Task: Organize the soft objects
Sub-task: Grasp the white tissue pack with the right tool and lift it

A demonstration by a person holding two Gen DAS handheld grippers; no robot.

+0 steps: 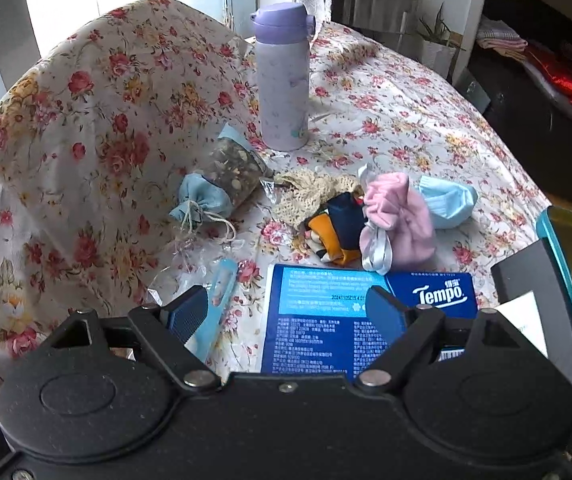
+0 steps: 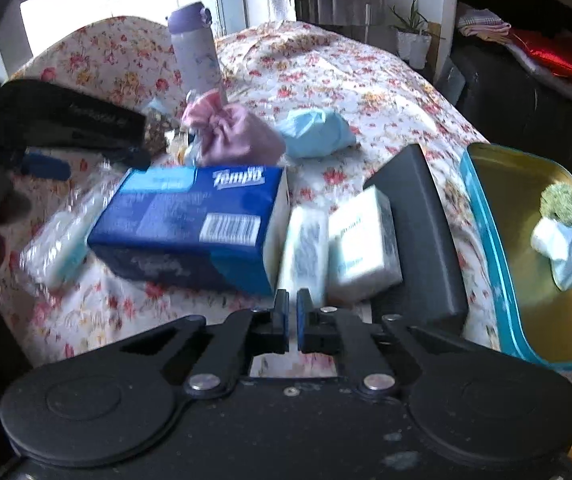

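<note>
Right gripper (image 2: 293, 312) is sitting low centre of its frame with the jaws together, and I cannot tell whether the edge of the small white tissue pack (image 2: 304, 256) is pinched between the tips or whether they are closed on nothing, since the pack's lower end is running right down to them. Left gripper (image 1: 286, 312) is hanging with the jaws apart and empty over the blue tissue box (image 1: 326, 320), bottom centre of its frame. Soft things are waiting mid-frame on the flowered cloth (image 1: 386, 92): pink pouch (image 1: 398, 216), light blue sock (image 1: 450, 200), folded navy and orange cloth (image 1: 338, 228), blue sachet (image 1: 201, 200). The gold tray with the teal rim (image 2: 482, 216) at right is already holding one small soft item, so it looks like the drop spot. To do this step well: be checking the grip is real before lifting, be raising slowly so a thin pack is not slipping out, and be clearing the white box (image 2: 366, 236) and the black block (image 2: 426, 216) on the way to the tray.
</note>
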